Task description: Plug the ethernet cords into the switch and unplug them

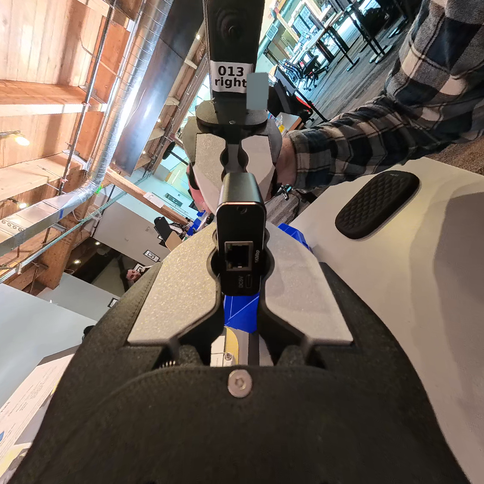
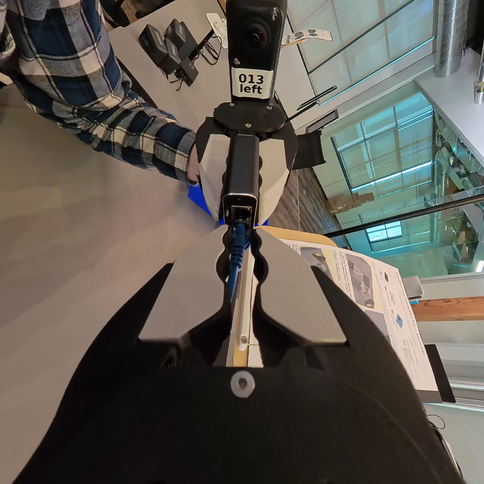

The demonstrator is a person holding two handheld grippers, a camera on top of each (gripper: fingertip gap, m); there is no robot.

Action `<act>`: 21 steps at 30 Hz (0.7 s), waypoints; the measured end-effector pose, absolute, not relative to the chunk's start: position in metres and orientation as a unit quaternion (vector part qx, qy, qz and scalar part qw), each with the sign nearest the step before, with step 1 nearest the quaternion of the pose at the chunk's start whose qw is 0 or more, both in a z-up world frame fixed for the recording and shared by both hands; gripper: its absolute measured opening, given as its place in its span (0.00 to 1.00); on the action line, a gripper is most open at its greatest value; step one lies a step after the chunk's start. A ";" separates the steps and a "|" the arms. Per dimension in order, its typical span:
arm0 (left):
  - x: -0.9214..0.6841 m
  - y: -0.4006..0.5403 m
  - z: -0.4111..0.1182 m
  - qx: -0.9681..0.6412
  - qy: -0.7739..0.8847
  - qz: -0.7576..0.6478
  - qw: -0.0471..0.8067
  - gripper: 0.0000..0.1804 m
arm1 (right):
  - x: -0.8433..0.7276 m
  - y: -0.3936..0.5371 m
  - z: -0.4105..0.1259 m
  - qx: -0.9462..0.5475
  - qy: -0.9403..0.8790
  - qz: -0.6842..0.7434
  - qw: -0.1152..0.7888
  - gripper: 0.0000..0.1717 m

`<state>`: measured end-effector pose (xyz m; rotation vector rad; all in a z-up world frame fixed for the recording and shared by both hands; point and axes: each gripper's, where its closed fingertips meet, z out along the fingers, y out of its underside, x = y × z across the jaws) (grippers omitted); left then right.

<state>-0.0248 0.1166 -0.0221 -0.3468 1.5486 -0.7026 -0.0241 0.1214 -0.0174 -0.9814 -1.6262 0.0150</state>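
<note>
Alignment seemed the crux: the left tongs (image 1: 242, 262) gripped the small black metal switch (image 2: 242, 180) above the white desk (image 1: 392, 275), the right tongs (image 2: 239, 251) pinched the blue ethernet cord (image 2: 235, 259), its plug at the port and wanting a straight push.

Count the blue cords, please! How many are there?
1. The blue cord runs between the right hand-held gripper's fingers, its plug at the port of the black switch. More may be hidden behind the grippers.
</note>
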 end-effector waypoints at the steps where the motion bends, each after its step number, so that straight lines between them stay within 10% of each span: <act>1: -0.025 0.116 -0.023 -0.152 0.682 -0.308 0.646 0.14 | -0.024 0.121 -0.018 -0.425 -0.697 0.006 0.578 0.07; 21: -0.018 0.114 -0.025 -0.171 0.684 -0.304 0.641 0.15 | -0.024 0.118 -0.021 -0.457 -0.704 -0.007 0.544 0.06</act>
